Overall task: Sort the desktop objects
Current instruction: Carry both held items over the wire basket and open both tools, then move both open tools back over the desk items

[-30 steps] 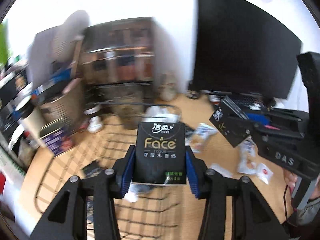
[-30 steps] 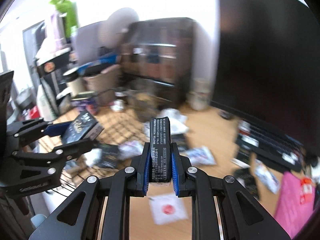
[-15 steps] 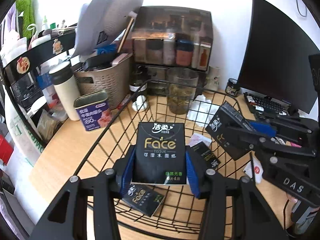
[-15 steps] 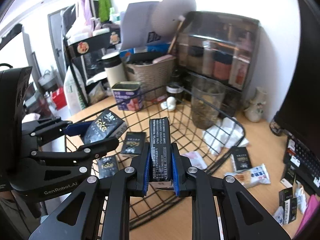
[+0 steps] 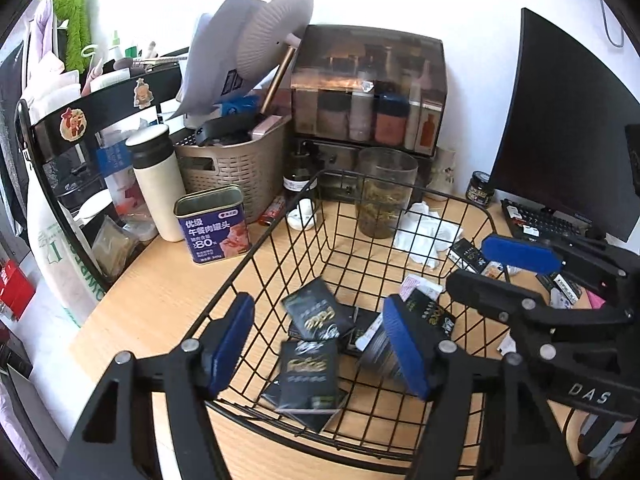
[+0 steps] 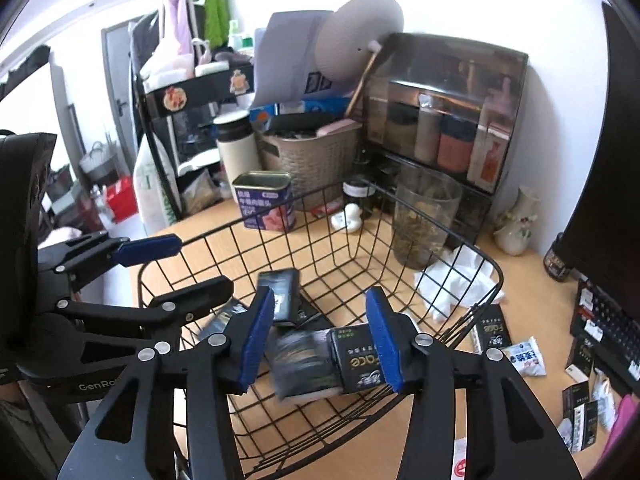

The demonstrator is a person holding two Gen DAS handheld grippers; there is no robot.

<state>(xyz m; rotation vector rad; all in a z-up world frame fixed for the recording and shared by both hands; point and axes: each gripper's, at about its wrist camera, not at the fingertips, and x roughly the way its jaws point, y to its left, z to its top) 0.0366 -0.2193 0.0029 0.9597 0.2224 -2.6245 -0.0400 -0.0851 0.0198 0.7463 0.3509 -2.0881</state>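
A black wire basket (image 5: 256,246) stands on the wooden desk, and several black "Face" tissue packs (image 5: 316,314) lie on its floor. My left gripper (image 5: 320,344) hovers over the basket's near rim. Its jaws are opening and nothing sits between the blue pads. My right gripper (image 6: 320,336) is also above the basket with its jaws opening. A blurred tissue pack (image 6: 304,364) is dropping free below its pads, beside another pack (image 6: 354,356). Each gripper shows in the other's view: the right gripper (image 5: 500,272) and the left gripper (image 6: 176,268).
Behind the basket stand a luncheon meat tin (image 5: 214,224), a white flask (image 5: 156,184), a woven bin (image 5: 236,172) and a glass jar (image 5: 384,192). Crumpled tissue (image 5: 428,232), loose packs (image 6: 490,328) and a snack packet (image 6: 524,356) lie to the right, near the keyboard (image 5: 548,220) and monitor (image 5: 568,140).
Both grippers swung over the basket, each carrying a tissue pack. Both have now opened, and the packs have dropped into the basket.
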